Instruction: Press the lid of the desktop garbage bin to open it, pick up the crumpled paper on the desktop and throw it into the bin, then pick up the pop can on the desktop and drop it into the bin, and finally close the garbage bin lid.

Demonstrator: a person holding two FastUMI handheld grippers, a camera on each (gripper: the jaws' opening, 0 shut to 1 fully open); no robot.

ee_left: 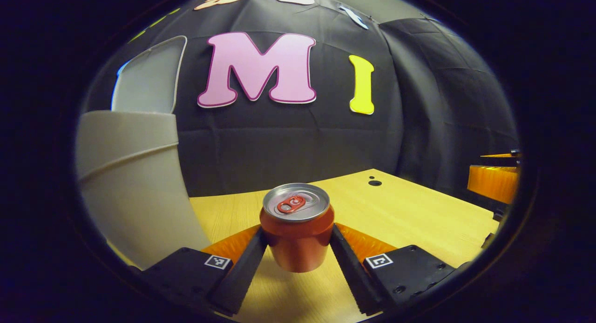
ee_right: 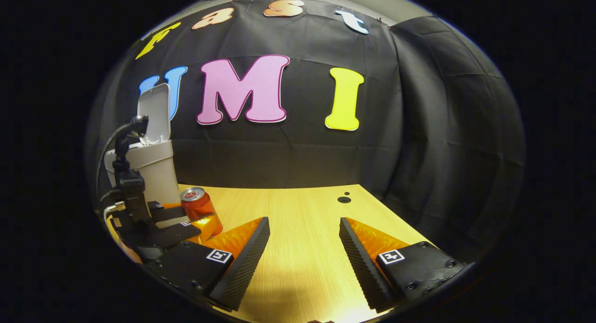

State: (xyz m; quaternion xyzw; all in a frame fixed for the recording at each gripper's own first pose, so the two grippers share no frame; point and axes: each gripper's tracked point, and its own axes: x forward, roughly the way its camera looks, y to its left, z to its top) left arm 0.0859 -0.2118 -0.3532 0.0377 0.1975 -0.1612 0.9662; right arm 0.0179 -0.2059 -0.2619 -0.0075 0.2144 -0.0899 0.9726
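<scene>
An orange pop can (ee_left: pixel 296 225) with a silver top stands upright between my left gripper's (ee_left: pixel 298 233) two fingers, which press on both of its sides. I cannot tell whether its base touches the wooden desk (ee_left: pixel 409 211). The white garbage bin (ee_left: pixel 132 183) rises close on the left, its lid (ee_left: pixel 149 76) swung up. In the right gripper view the same can (ee_right: pixel 196 203) sits in the left gripper (ee_right: pixel 199 218) just in front of the bin (ee_right: pixel 151 167), whose lid (ee_right: pixel 156 110) stands up. My right gripper (ee_right: pixel 305 230) is open over bare desk with nothing between its fingers.
Two small dark holes (ee_right: pixel 344 198) mark the desk near its far right corner. Black cloth walls close the back and right sides. The other gripper's edge (ee_left: pixel 493 181) shows far right in the left gripper view. A cable (ee_right: pixel 122 141) rises from the left gripper in front of the bin.
</scene>
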